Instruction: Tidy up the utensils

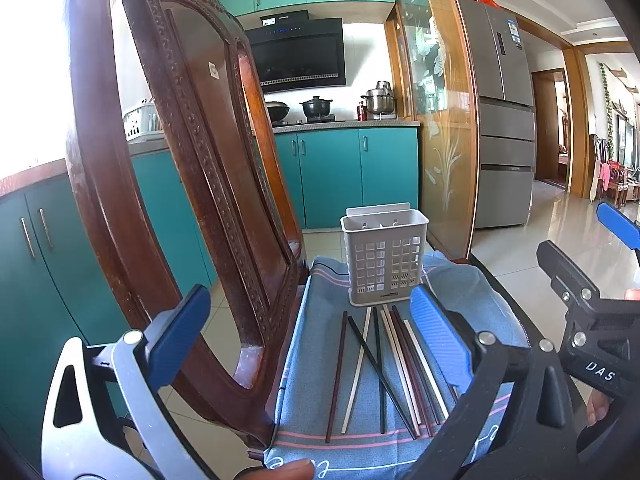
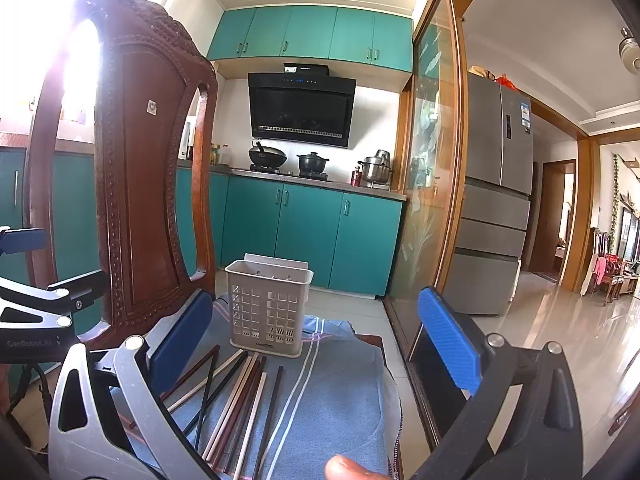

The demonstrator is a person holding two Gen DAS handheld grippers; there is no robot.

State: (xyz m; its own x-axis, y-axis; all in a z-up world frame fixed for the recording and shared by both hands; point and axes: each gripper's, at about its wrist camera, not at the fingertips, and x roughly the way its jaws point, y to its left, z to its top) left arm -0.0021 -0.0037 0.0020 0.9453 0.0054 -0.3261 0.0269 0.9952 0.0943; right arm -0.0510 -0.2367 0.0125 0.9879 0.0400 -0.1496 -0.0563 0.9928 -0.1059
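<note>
Several chopsticks (image 1: 384,368), dark brown, black and cream, lie side by side on a blue cloth (image 1: 320,400) on a chair seat. A grey perforated utensil holder (image 1: 384,260) stands upright behind them. My left gripper (image 1: 312,336) is open and empty, hovering above the chopsticks. In the right wrist view the chopsticks (image 2: 240,396) lie left of centre, in front of the holder (image 2: 268,304). My right gripper (image 2: 320,348) is open and empty above the cloth (image 2: 332,400). The right gripper also shows at the right edge of the left wrist view (image 1: 592,280).
A carved wooden chair back (image 1: 180,160) rises close on the left, also in the right wrist view (image 2: 132,180). Teal kitchen cabinets (image 1: 340,172), a stove with pots, a glass sliding door (image 1: 440,120) and a grey fridge (image 1: 504,120) stand behind. Tiled floor lies to the right.
</note>
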